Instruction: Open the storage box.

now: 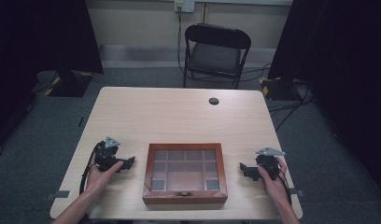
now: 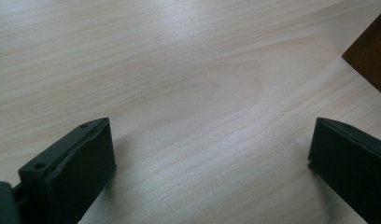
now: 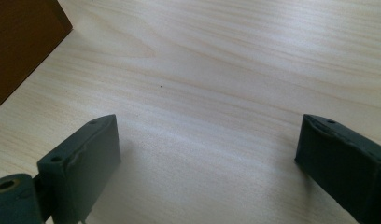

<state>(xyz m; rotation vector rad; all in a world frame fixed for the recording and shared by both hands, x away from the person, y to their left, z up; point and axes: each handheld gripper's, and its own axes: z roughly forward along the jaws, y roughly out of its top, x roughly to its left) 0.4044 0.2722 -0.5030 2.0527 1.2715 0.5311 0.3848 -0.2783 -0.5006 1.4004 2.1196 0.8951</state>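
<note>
Counter: pale wood-grain top [image 1: 179, 116] with rounded corners; a dark round cable hole [image 1: 214, 101] sits near its far edge.
Box: wooden box [image 1: 185, 195] with a glass lid over gridded compartments, lying flat near the near edge, midway between the 2 tools; the lid is down and a small catch shows on its front wall.
Left tool: left tool [image 1: 125, 163] rests on the counter just left of the box, apart from it, held in the person's left hand [image 1: 101, 175]; its jaws are spread wide over bare wood, gripping nothing.
Right tool: right tool [image 1: 247, 170] rests right of the box, apart from it, in the right hand [image 1: 272, 179]; jaws likewise spread wide and empty.
Room: grey carpet floor [image 1: 48, 135], a black folding chair [image 1: 215, 53] beyond the far edge, black curtains [image 1: 44, 32] at both sides, a wall socket [image 1: 184, 5] with a cable hanging down.
</note>
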